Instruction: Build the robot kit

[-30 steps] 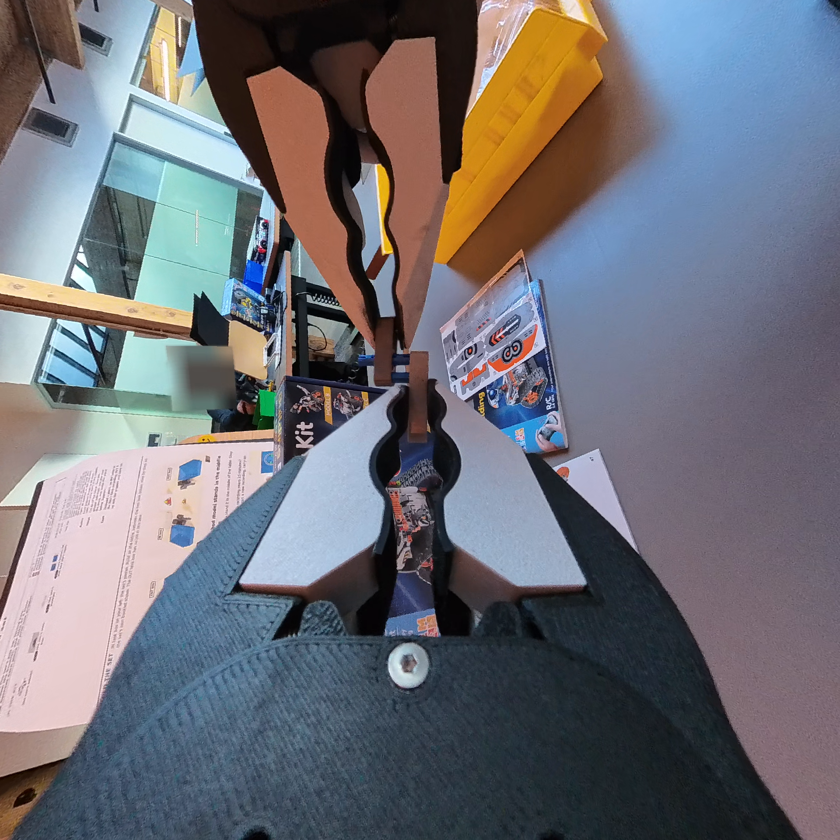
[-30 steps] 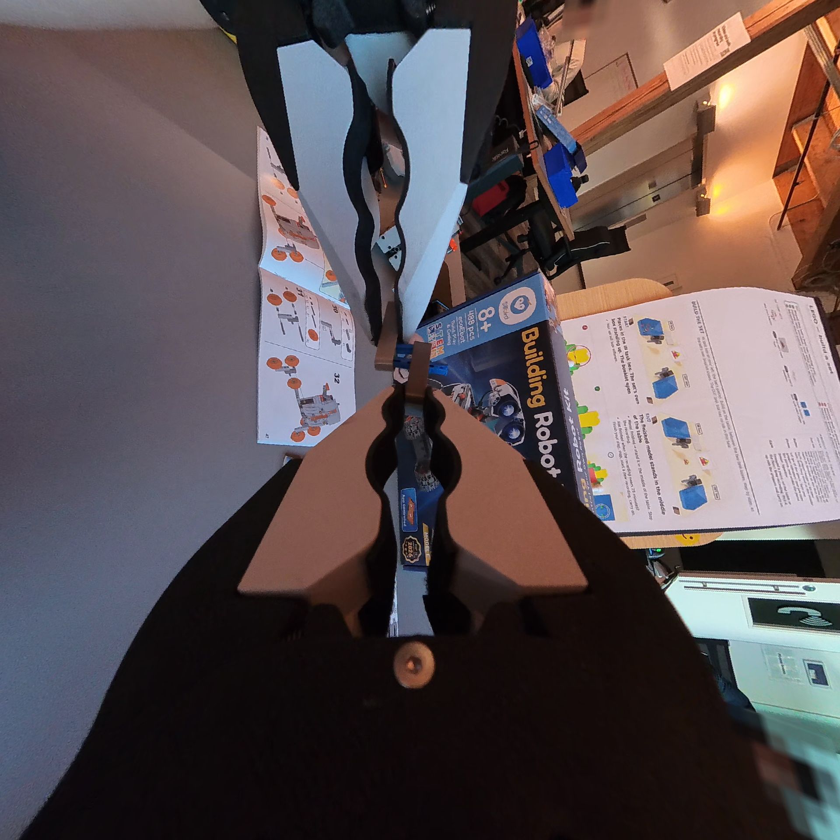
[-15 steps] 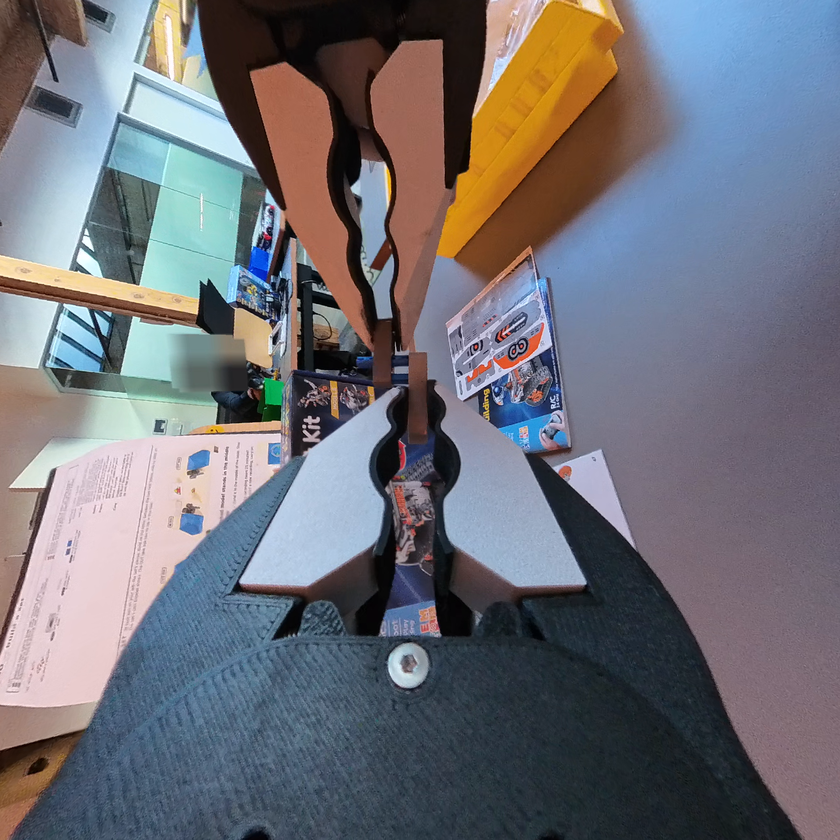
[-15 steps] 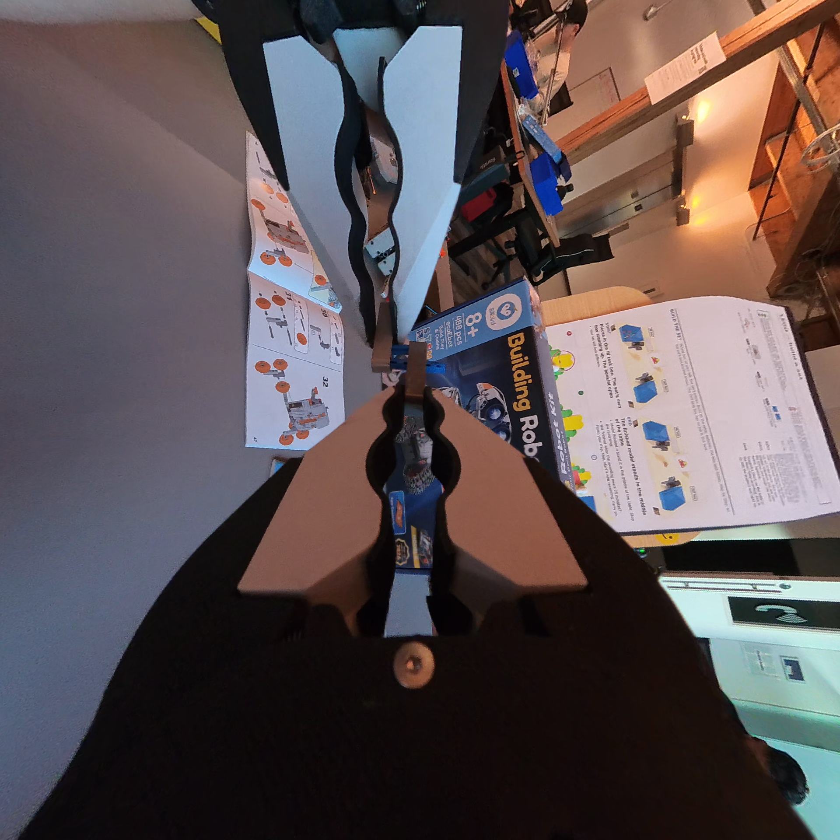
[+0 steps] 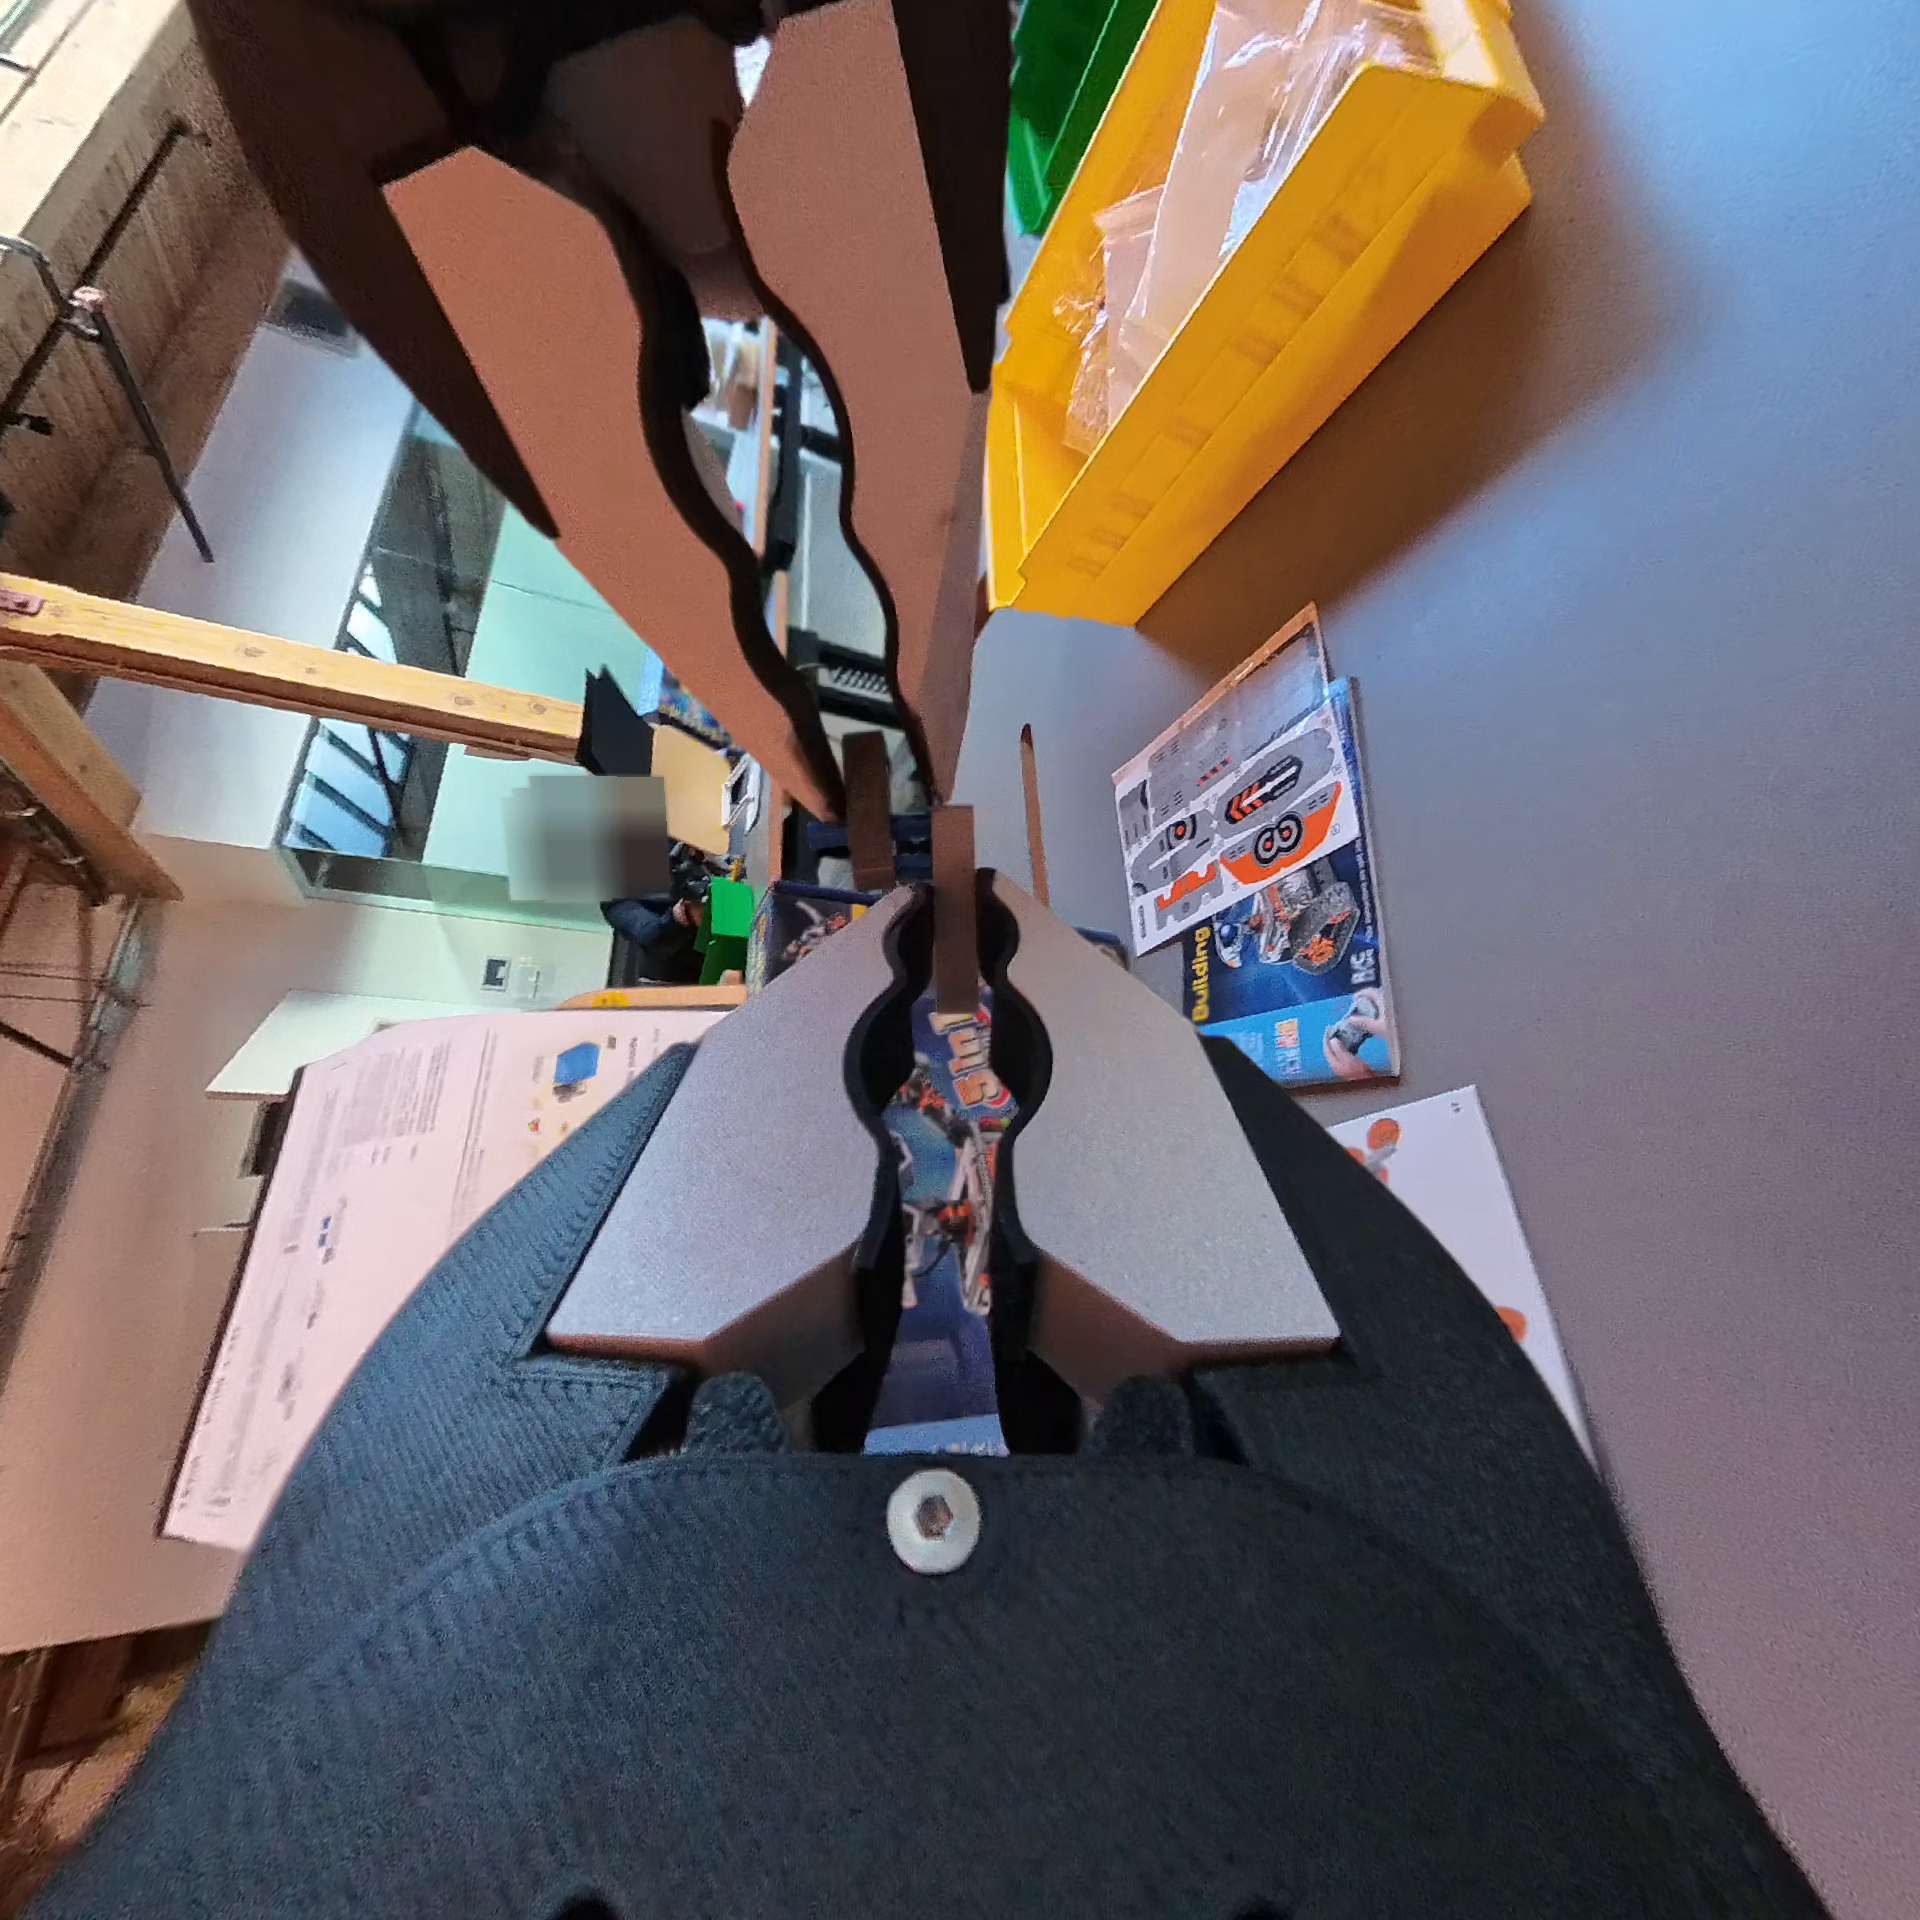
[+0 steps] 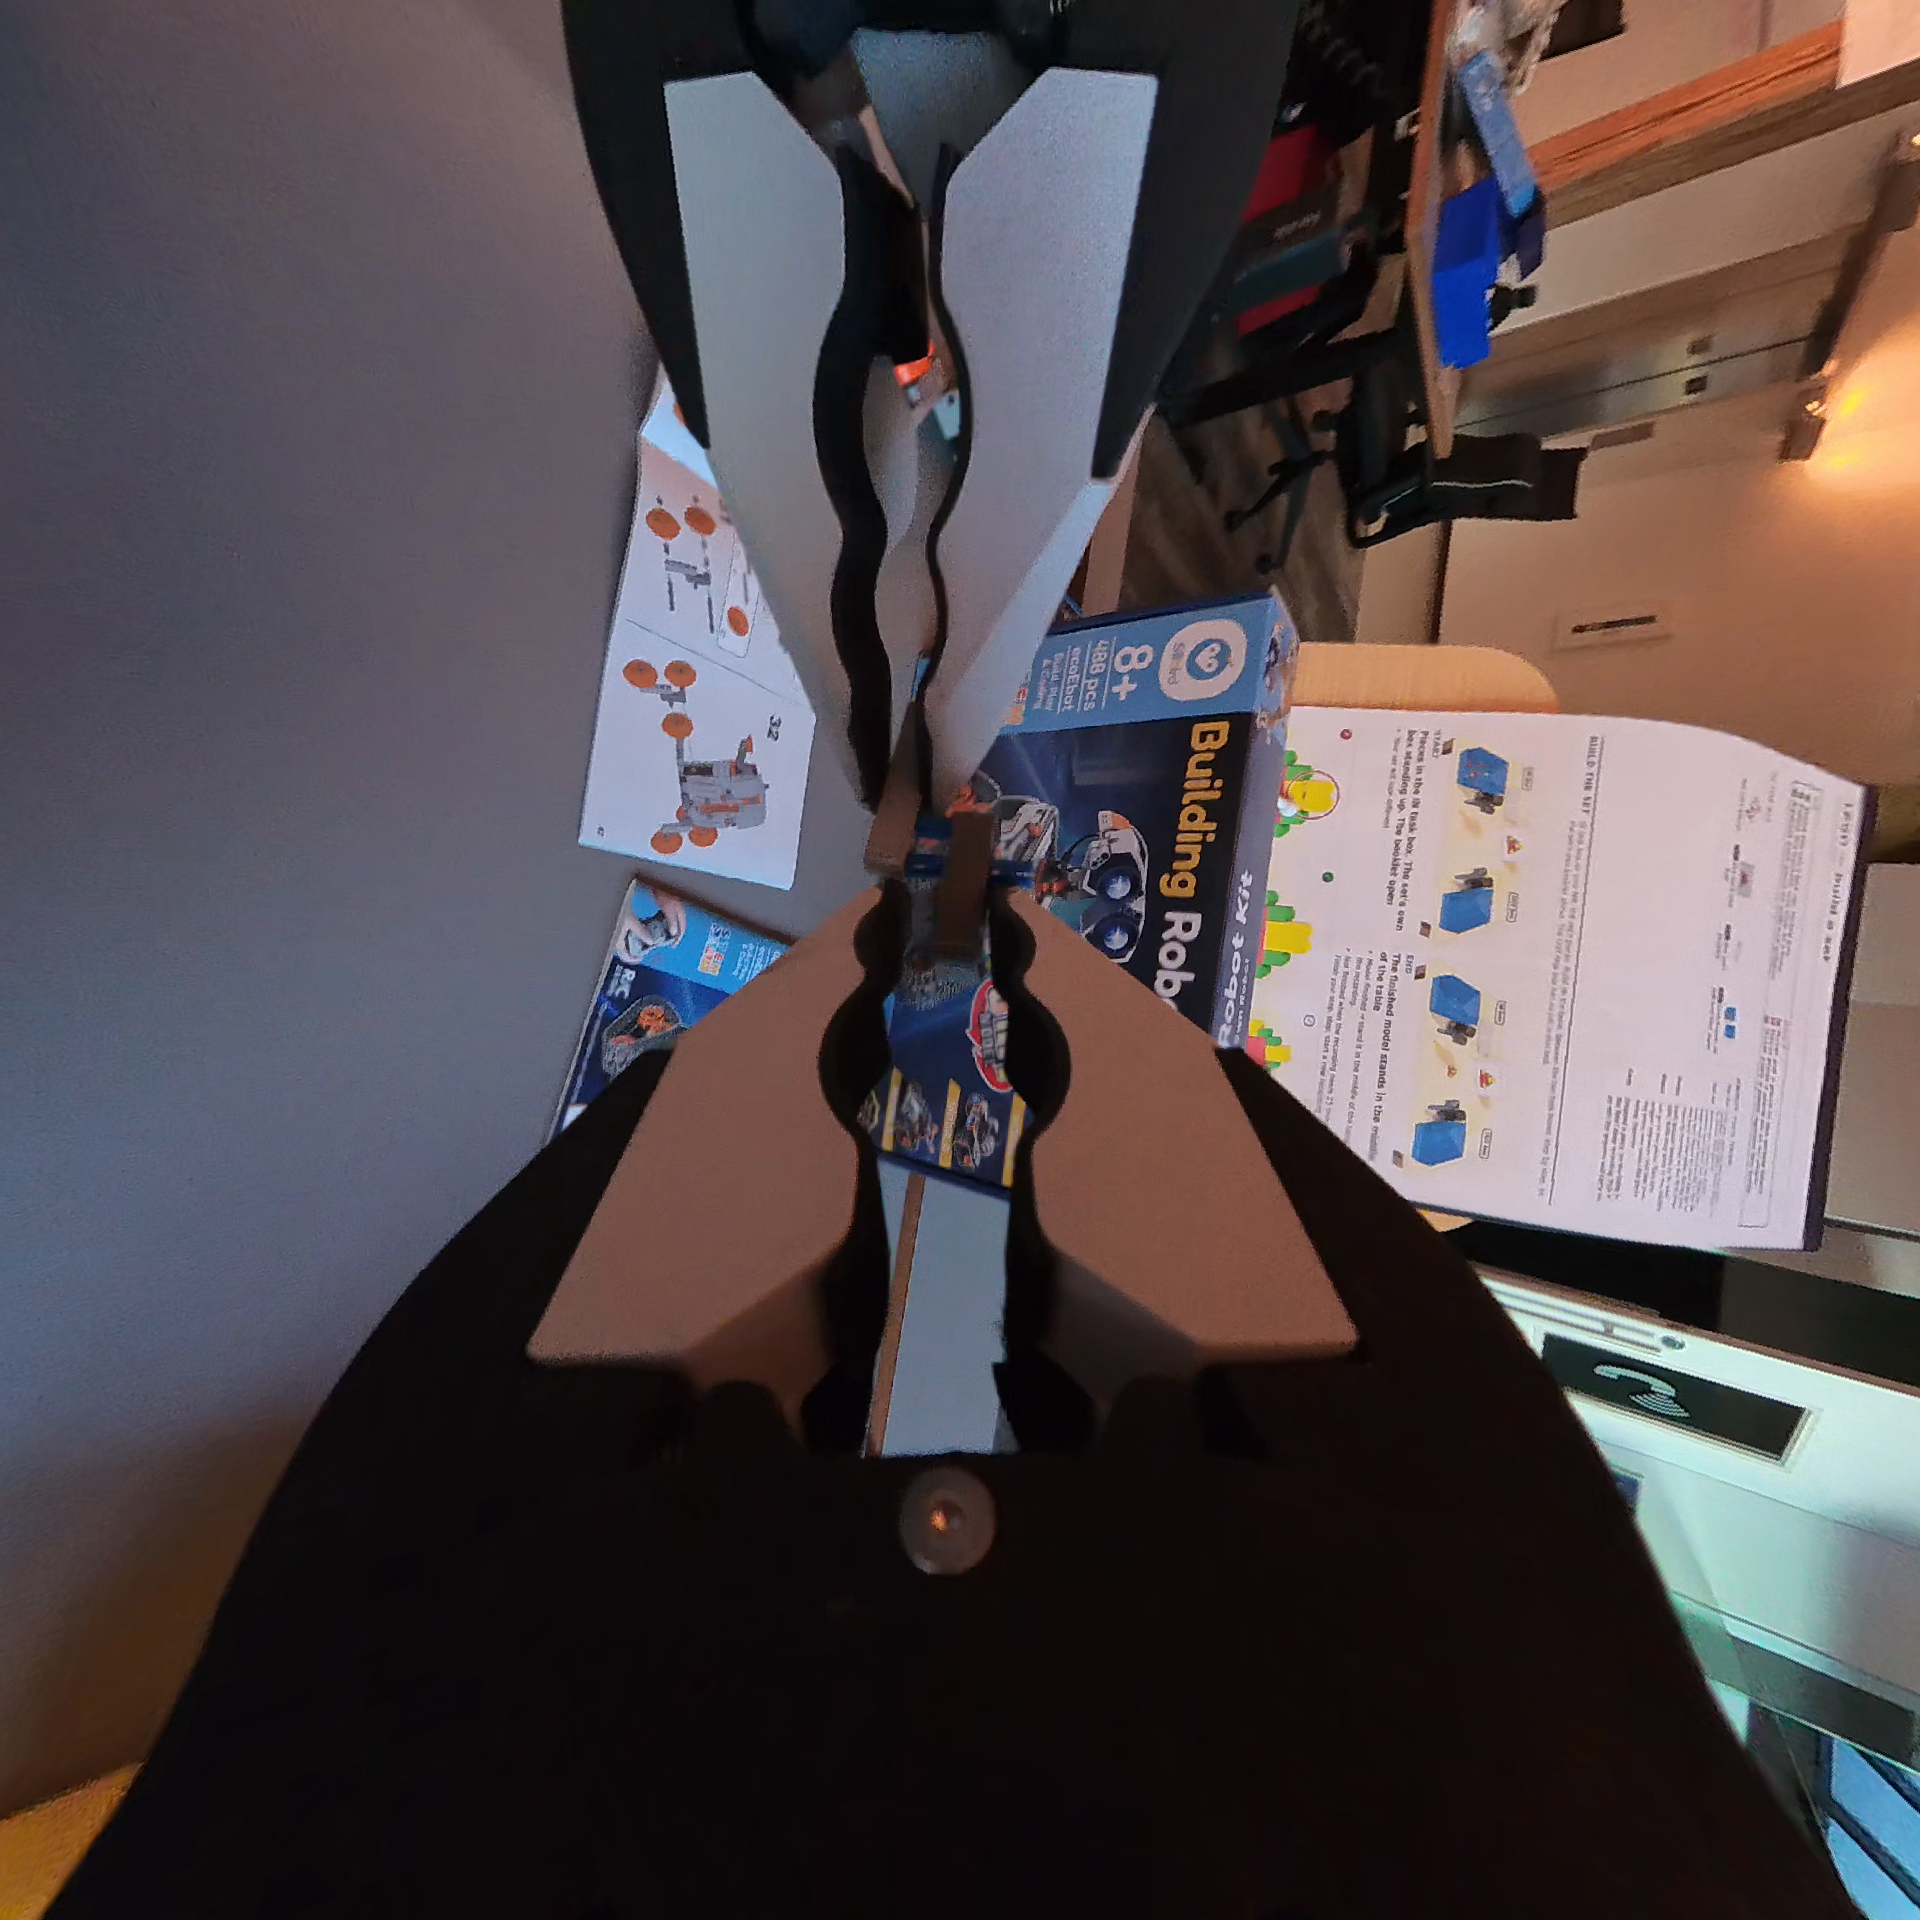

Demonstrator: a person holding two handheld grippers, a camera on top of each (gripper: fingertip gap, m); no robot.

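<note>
My left gripper (image 5: pixel 951 899) is shut on a small flat brownish piece (image 5: pixel 954 935) that stands up between its grey fingertips. My right gripper (image 5: pixel 883 800) faces it tip to tip from above and is shut on a second brownish piece (image 5: pixel 868 831). A short blue pin (image 5: pixel 821 836) runs across between the two pieces. In the right wrist view, my right gripper (image 6: pixel 940 899) grips its piece (image 6: pixel 961 883), and the left gripper (image 6: pixel 902 795) comes down from above with the other piece (image 6: pixel 896 821); the blue pin (image 6: pixel 928 831) shows there too. Both are held above the grey table (image 5: pixel 1662 935).
Stacked yellow bins (image 5: pixel 1247 416) holding clear bags and a green bin (image 5: pixel 1049 104) stand at the table's far side. A blue kit box (image 6: pixel 1143 831), a printed sheet (image 6: pixel 1558 966), an open instruction booklet (image 6: pixel 696 727) and a coloured booklet (image 5: pixel 1257 883) lie below. Both grippers' tips are close together, under 4 cm apart.
Both grippers stay shut and tip to tip on their pieces. The pair has tilted and shifted slightly, so the right gripper looms larger and the background has slid in both views.
</note>
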